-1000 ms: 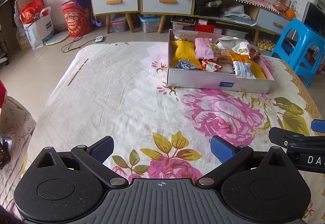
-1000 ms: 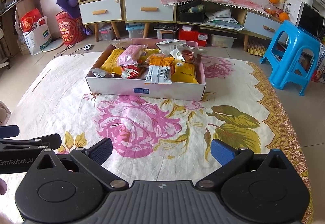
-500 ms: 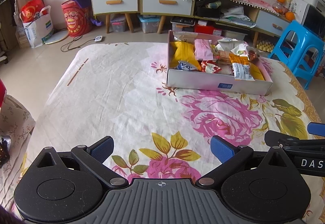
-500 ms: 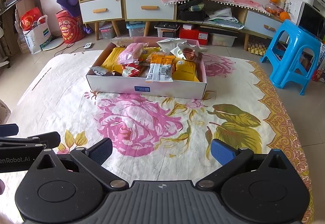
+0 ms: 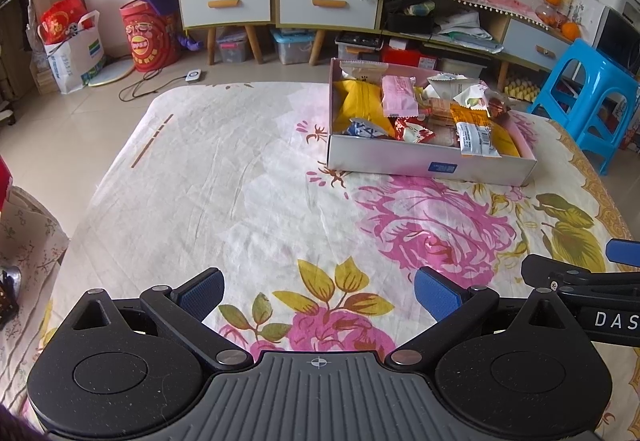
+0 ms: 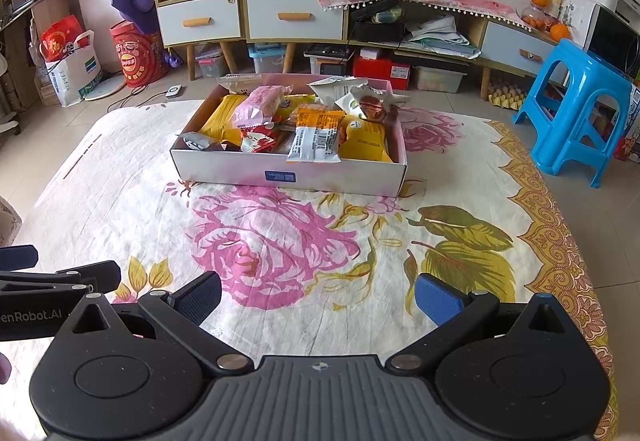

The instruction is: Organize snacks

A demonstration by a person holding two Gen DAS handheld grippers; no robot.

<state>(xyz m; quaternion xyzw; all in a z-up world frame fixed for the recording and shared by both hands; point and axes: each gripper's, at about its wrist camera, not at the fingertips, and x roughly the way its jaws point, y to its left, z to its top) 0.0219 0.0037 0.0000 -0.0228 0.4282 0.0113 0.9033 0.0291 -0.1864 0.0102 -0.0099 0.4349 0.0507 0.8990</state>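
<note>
White cardboard makes the shallow box (image 6: 288, 171) that holds the snacks, and it sits on the far half of the flowered cloth (image 6: 280, 241), near the far edge. Inside it the packets lie in a loose heap: a yellow bag (image 5: 360, 103) at the left end, a pink wrapped bar (image 6: 260, 105) resting on top of it, an orange packet with a white barcode label (image 6: 316, 137) leaning over the front wall, and a second yellow bag (image 6: 366, 139) at the right end. A small blue label (image 5: 443, 167) is on the front wall of the box.

The left claw (image 5: 318, 289) is spread wide over the near part of the cloth, with nothing between its blue pads (image 5: 436, 293). The right claw (image 6: 318, 291) is spread wide too and holds nothing. Both are well apart from the box. In each view the other claw shows at the side edge, so the two are just beside each other.

Beyond the cloth there is a tiled floor, a blue plastic stool (image 6: 576, 109) at the right, and a low cabinet with drawers (image 6: 296, 17) along the wall.
</note>
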